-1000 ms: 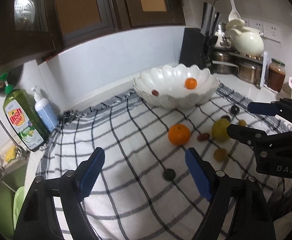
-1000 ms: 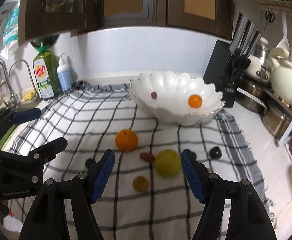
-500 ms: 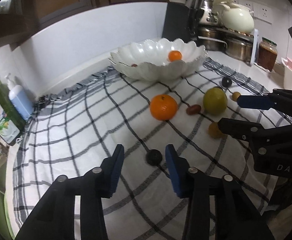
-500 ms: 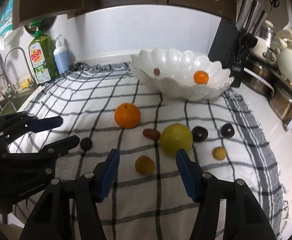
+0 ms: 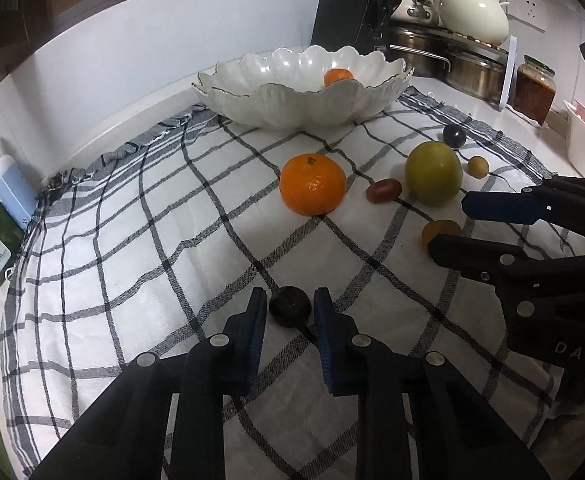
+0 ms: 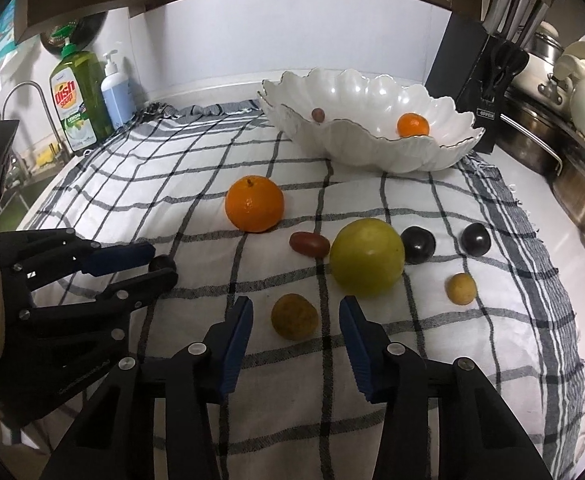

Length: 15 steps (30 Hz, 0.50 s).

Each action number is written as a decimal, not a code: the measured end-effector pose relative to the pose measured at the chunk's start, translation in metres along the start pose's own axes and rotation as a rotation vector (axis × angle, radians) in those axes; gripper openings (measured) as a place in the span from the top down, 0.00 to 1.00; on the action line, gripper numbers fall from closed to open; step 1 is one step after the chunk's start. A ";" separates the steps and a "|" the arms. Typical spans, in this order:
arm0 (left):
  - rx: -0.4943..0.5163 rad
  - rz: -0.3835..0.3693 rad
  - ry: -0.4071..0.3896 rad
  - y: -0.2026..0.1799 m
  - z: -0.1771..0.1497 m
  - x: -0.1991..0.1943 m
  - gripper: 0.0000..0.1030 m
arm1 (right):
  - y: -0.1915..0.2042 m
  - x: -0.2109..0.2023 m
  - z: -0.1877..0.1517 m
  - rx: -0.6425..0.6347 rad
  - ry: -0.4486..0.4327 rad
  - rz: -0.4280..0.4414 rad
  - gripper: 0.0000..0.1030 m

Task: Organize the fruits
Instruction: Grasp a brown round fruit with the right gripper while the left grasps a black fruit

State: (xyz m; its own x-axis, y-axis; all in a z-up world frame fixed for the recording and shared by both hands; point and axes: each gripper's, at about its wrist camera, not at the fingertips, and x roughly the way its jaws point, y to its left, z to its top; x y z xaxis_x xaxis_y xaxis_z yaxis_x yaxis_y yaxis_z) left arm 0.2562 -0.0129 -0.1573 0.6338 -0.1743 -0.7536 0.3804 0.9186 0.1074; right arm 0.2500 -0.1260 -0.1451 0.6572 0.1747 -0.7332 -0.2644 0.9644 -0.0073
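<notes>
On the checked cloth [image 5: 152,240], my left gripper [image 5: 289,300] is closing, and its blue pads meet the sides of a small dark fruit [image 5: 290,307]. The right wrist view shows this gripper [image 6: 163,263] at the left. My right gripper [image 6: 296,308] is also closing, with a brownish-yellow fruit [image 6: 294,316] between its jaws and a gap on both sides. Further off lie a large orange [image 6: 254,204], a green fruit [image 6: 366,262], a red oblong fruit [image 6: 309,244], two dark plums [image 6: 417,245] and a small yellow fruit [image 6: 460,288]. The white scalloped bowl [image 6: 372,152] holds a small orange [image 6: 412,125] and a grape [image 6: 317,114].
A green dish soap bottle [image 6: 78,100] and a blue pump bottle [image 6: 115,94] stand at the back left by the sink [image 6: 20,172]. A black knife block [image 6: 480,92], steel pots [image 5: 472,68] and a jar [image 5: 532,88] crowd the back right.
Both grippers sank toward the cloth and narrowed their jaws. The left came around the small dark fruit, the right around the brownish-yellow fruit.
</notes>
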 end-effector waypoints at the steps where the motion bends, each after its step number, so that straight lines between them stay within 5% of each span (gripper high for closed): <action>1: 0.000 0.001 0.003 0.000 0.000 0.001 0.77 | 0.001 0.001 0.000 -0.003 0.001 0.002 0.57; 15: -0.015 0.000 0.006 0.001 0.000 0.004 0.80 | 0.000 0.012 -0.002 -0.011 0.031 0.010 0.73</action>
State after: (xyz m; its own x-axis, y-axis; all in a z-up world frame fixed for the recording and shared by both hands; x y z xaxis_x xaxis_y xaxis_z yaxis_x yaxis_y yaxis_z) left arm 0.2591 -0.0129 -0.1597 0.6299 -0.1722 -0.7573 0.3698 0.9240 0.0975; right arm 0.2569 -0.1239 -0.1551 0.6321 0.1775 -0.7543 -0.2788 0.9603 -0.0076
